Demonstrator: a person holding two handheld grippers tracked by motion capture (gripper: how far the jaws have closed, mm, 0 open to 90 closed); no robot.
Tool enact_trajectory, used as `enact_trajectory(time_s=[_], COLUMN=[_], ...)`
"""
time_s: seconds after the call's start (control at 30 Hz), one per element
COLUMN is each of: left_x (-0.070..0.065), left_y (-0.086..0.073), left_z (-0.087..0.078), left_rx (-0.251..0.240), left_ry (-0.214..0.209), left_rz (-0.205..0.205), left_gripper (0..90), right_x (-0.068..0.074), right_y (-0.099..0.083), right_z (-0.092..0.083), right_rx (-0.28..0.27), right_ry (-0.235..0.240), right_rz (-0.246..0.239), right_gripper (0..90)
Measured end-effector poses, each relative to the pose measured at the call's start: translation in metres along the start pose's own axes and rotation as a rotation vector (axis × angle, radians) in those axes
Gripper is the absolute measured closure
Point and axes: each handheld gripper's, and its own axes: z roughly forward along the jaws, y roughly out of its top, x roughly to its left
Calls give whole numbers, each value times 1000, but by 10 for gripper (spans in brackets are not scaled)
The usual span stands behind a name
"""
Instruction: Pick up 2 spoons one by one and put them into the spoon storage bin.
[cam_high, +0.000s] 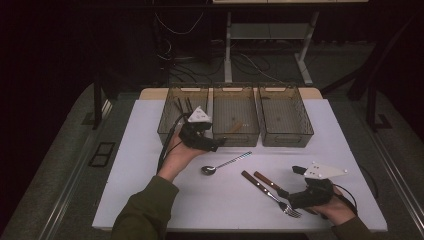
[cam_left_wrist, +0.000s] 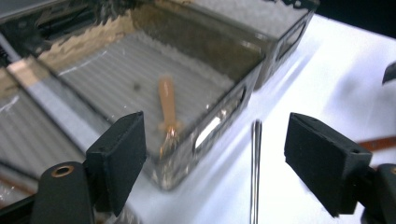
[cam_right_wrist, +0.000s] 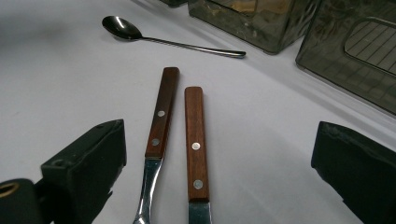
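Left gripper (cam_high: 216, 145) released, jaws wide apart with nothing between the pads, hovering at the near rim of the middle bin (cam_high: 235, 136). Left hand (cam_high: 176, 152) behind it, just short of that bin's front wall. Inside the middle bin (cam_left_wrist: 154, 70), a wooden-handled utensil (cam_left_wrist: 167, 105) lying on the ribbed floor, its metal end toward the near wall; which kind of utensil, cannot tell. Left bin (cam_high: 167, 125) touching the middle bin on one side, with dark slender pieces leaning inside, too dim to name. Right bin (cam_high: 300, 132) just beside the middle bin on the other side.

In front of the middle bin, on the white bench (cam_high: 150, 200), a spoon (cam_high: 225, 163) lying flat, bowl toward the left hand, handle tip pointing back toward the bin. Seen past the left gripper's jaws, the spoon handle (cam_left_wrist: 255, 168) as a thin dark line just outside the bin's near wall.

Right gripper (cam_high: 298, 185) also released, jaws spread, low over the bench, well apart from the middle bin and nearer the person. Right hand (cam_high: 336, 207) at the bench's near edge. Between its jaws, untouched by the pads, a fork (cam_right_wrist: 159, 121) and a knife (cam_right_wrist: 194, 140), both with riveted wooden handles, side by side, handles pointing toward the middle bin. Spoon (cam_right_wrist: 140, 35) beyond them.
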Motion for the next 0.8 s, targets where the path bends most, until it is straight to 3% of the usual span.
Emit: enact_trajectory(time_s=[0.13,0.4,0.6,0.8], left_x=[-4,-9,-12,-15], left_y=[-14,-45,-64,-78], left_z=[-9,-22,-27,-20], left_rx=[6,-2,12,43], left_ry=[13,8,9,-23], left_rz=[4,-35,-48,-78], left_gripper=[175,167,245,348], right_x=[0,0,0,0], right_y=[0,0,0,-1], right_z=[0,1,2,1], right_rx=[2,4,7,8], right_ry=[0,-4,-10,-12], right_rz=[3,6,7,6], right_gripper=[35,35,35,35])
